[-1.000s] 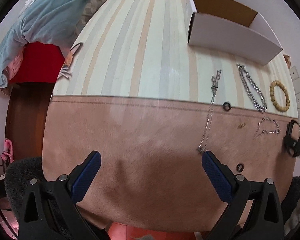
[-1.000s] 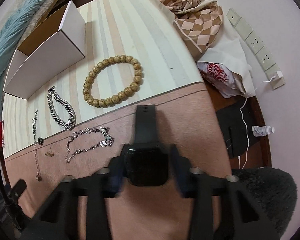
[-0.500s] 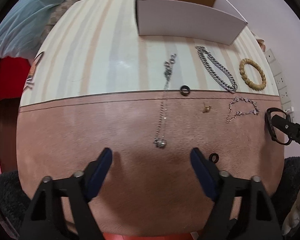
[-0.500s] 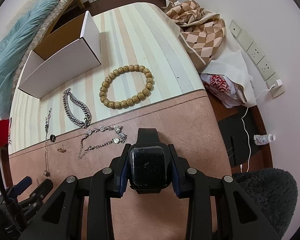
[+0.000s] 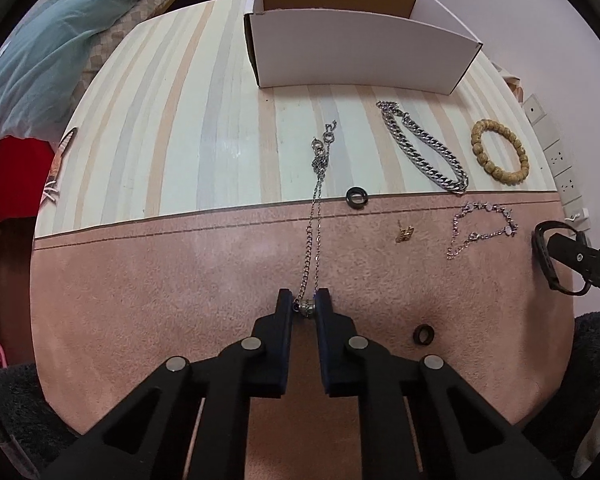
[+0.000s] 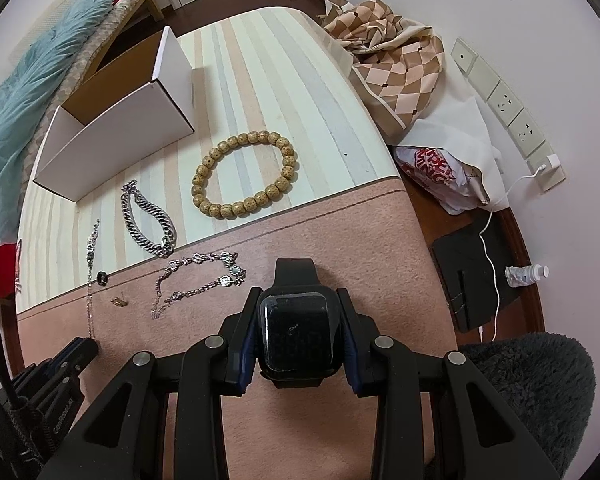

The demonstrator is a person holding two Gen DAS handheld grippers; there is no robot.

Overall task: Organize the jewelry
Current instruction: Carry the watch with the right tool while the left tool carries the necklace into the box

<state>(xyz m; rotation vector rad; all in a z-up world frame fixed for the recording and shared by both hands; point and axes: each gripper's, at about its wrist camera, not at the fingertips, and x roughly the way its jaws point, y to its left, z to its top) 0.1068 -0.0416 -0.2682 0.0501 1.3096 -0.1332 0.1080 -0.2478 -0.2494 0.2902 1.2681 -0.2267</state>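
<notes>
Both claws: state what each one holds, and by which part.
Left claw: thin chain necklace, pinched at its pendant end. Right claw: black smartwatch, gripped across the sides of its case.

White box (image 5: 356,54) with brown interior; table cover (image 5: 204,152) striped cream, beige and grey, its near part pink; tan speckled bead bracelet (image 6: 246,174); silver curb chain (image 5: 424,148); black watch (image 6: 296,336); black rings (image 5: 357,196).

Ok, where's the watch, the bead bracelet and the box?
watch (image 6: 298,334), right wrist view, on its dark screen.
bead bracelet (image 6: 204,168), right wrist view, on a bead at its left side.
box (image 5: 360,56), left wrist view, on its white front wall.
</notes>
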